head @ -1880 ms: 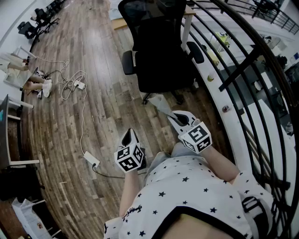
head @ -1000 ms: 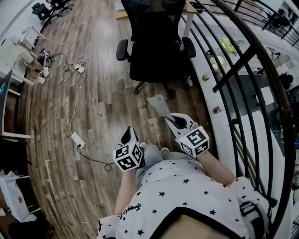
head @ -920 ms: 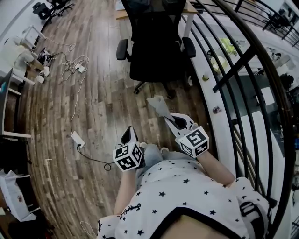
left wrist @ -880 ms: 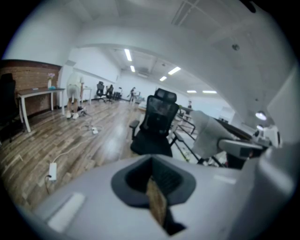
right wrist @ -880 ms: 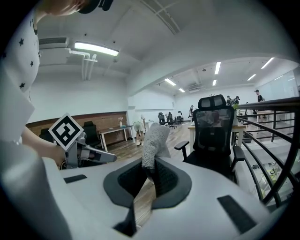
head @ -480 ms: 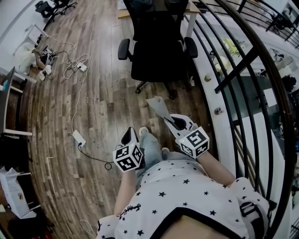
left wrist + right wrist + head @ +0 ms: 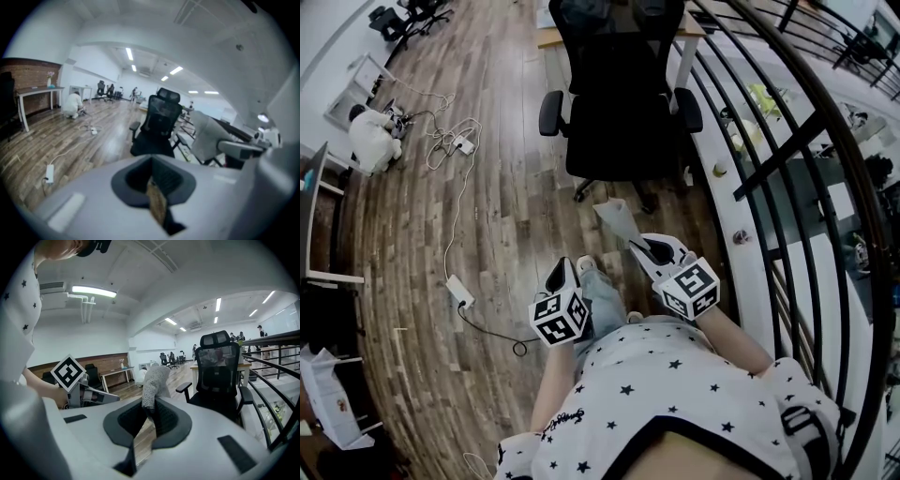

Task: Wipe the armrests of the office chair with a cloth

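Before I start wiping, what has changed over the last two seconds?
The office chair now sits squarely ahead and slightly nearer in the head view, with both armrests showing. It seems the person turned and stepped toward it, and a shoe now shows between the grippers. Nothing was taken or released: the right gripper still pinches the cloth, and the left gripper stays shut and empty. Neither touches the chair.

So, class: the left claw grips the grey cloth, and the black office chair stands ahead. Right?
Not quite: the right claw, not the left claw, grips the cloth, as the right gripper view shows. The office chair does stand ahead.
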{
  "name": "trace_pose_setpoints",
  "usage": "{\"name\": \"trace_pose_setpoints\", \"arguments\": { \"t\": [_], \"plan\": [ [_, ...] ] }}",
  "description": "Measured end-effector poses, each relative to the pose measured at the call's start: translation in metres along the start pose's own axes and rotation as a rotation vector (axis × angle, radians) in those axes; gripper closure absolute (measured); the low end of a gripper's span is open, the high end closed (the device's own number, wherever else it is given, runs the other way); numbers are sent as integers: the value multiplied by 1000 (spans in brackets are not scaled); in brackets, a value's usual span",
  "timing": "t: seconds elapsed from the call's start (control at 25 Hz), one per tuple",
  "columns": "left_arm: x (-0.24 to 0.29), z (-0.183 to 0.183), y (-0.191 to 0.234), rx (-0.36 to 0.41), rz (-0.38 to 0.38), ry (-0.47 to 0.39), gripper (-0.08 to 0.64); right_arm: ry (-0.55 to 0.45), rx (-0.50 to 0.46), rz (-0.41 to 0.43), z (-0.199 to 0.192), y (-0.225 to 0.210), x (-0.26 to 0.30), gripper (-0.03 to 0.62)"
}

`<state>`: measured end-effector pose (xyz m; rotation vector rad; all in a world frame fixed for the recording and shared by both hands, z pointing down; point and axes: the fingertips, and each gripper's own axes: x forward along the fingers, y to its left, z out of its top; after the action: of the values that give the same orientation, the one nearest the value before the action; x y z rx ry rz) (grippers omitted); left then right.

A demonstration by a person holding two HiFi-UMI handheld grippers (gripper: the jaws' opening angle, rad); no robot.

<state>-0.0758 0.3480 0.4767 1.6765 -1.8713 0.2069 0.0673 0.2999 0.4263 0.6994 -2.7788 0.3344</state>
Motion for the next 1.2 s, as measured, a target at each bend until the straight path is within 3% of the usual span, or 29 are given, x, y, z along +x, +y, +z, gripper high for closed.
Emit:
{"name": "trace_pose_setpoints", "arguments": {
  "t": [0.8, 1.2],
  "plan": [
    [117, 115, 76, 2, -34, 3, 557, 2, -36, -16, 77, -57, 151, 563],
    [163, 154, 113, 12, -69, 18, 557, 1, -21, -38, 99, -74, 218, 564]
  ]
}}
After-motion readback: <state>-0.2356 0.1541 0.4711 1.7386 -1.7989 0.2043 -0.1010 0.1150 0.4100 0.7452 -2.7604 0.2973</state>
